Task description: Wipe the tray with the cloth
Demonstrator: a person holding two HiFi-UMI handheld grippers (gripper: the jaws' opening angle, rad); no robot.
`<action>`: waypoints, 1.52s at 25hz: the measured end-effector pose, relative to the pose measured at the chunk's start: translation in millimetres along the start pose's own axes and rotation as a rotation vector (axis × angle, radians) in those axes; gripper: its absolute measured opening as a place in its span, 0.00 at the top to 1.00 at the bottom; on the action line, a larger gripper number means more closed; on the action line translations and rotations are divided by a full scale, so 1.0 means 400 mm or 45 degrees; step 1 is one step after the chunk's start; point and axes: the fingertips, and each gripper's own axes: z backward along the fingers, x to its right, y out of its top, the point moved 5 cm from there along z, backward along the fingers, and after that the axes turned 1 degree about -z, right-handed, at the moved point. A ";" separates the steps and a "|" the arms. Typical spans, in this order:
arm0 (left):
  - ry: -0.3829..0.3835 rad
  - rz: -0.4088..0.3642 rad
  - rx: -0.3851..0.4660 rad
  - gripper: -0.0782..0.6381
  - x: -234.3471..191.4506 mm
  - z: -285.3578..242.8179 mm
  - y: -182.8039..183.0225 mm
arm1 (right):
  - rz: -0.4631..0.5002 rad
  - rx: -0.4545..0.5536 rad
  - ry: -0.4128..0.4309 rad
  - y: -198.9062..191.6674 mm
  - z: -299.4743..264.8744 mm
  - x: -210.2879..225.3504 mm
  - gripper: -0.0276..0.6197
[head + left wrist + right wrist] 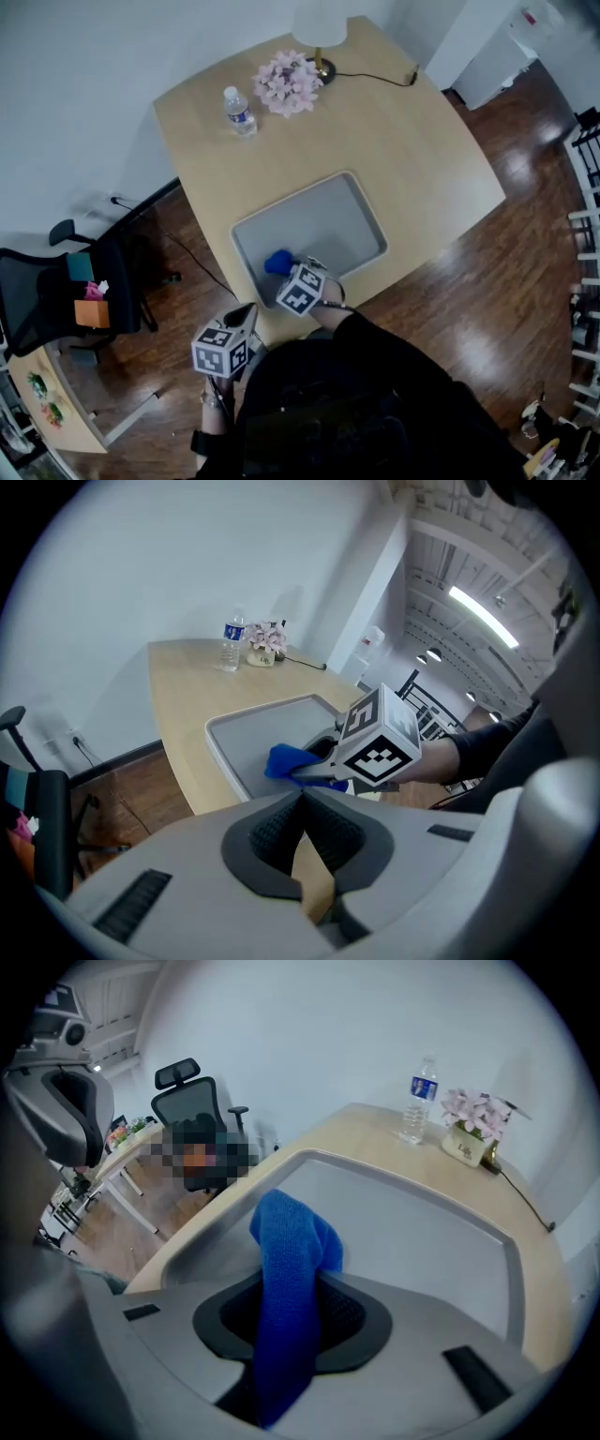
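- Grip first: the right gripper (pixel 289 272) tilts steeply down over the near left corner of the tray (pixel 370 220). Its marker cube faces the person, and a dark-sleeved forearm runs back from it to the body.
- Its jaws are clamped on the cloth (pixel 286 1241), a blue fold that runs up between the pads and bunches just past the tips. Whether the bunch presses on the tray floor is not clear.
- The left gripper (pixel 244 319) sits behind and to the left of the right one, off the tray. It is above the table's near edge and angled forward and down.
- Its jaws meet at the tips with nothing between them, and the right gripper and cloth lie just ahead of it.
- The table (pixel 403 141) is pale wood with rounded corners. It stands against a white wall on a dark wood floor (pixel 487 281).
- Far beyond both grippers, at the table's back, stand a water bottle (pixel 240 111), a pot of pink flowers (pixel 288 82) and a lamp (pixel 319 23).
- Well to the left of the left gripper, off the table, is a black office chair (pixel 47 291) with coloured items on its seat.
- The tray is grey, shallow and rimmed, and the cloth is the thing in it.
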 end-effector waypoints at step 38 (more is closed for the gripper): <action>0.027 0.030 0.007 0.90 0.009 0.010 -0.026 | -0.356 0.128 -0.113 -0.128 0.174 0.228 0.79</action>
